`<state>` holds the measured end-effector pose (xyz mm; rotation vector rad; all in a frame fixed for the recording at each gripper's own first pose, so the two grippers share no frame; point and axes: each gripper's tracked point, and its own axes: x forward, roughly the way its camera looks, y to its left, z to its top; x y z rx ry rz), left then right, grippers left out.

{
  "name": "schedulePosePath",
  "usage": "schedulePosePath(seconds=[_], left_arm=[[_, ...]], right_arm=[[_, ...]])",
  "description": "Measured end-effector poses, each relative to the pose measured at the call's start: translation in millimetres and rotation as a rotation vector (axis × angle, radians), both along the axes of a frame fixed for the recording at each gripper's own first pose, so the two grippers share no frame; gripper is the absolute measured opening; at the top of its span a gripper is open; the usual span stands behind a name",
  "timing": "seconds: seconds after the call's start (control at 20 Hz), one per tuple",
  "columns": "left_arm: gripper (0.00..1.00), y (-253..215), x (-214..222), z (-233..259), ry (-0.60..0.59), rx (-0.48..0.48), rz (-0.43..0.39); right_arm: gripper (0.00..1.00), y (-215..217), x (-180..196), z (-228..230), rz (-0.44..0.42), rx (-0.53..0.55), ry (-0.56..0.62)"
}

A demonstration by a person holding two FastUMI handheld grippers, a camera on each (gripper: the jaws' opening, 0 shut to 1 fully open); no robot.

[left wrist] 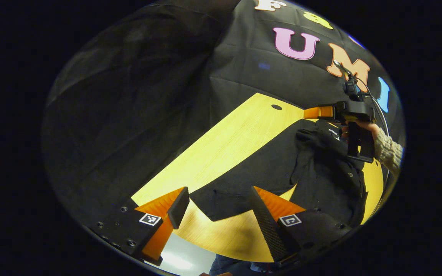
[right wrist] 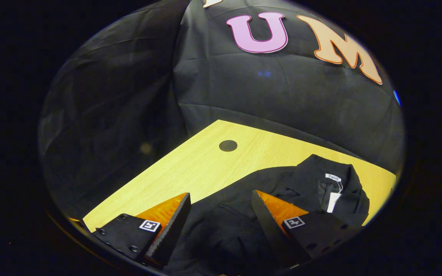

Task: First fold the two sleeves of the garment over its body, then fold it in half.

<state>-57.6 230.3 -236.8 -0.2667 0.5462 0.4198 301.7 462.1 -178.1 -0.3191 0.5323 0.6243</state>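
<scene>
A black garment (left wrist: pixel 267 168) lies spread on the yellow wooden table (left wrist: pixel 225 145). In the left gripper view my left gripper (left wrist: pixel 221 209) is open low over the table's near side, and one end of the garment reaches in between its fingers. My right gripper (left wrist: pixel 315 112) hovers farther off over the garment's bunched far part. In the right gripper view my right gripper (right wrist: pixel 221 218) stands open just above the garment (right wrist: pixel 301 184), with dark cloth below its jaws. The collar with a white label (right wrist: pixel 333 177) lies to its right.
A hand in a knit sleeve (left wrist: pixel 388 149) holds the right gripper. The table (right wrist: pixel 205 165) has a round dark hole (right wrist: pixel 228 145) near its back edge. Black cloth walls close the booth behind and to the left. The table's near edge runs just under the left gripper.
</scene>
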Motion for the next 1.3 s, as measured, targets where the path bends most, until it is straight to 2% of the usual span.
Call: schedulePosePath(seconds=[0.4, 0.65, 0.85, 1.05, 1.3], left_arm=[[0.96, 0, 10, -22, 0.038, 0.028, -0.039], [0.96, 0, 14, -43, 0.082, 0.042, -0.056], [0.96, 1, 12, -54, 0.122, 0.062, -0.074], [0.97, 2, 15, -52, 0.103, 0.083, -0.086], [0.96, 0, 14, -51, 0.051, 0.110, -0.108]], right_arm=[[1.00, -21, -17, 61, -0.005, 0.090, -0.087], [1.00, -57, -42, 82, -0.025, 0.110, -0.107], [1.00, -98, -64, 86, -0.019, 0.079, -0.128], [0.99, -149, -86, 83, -0.063, 0.029, -0.130], [1.00, -199, -120, 82, -0.179, 0.114, -0.094]])
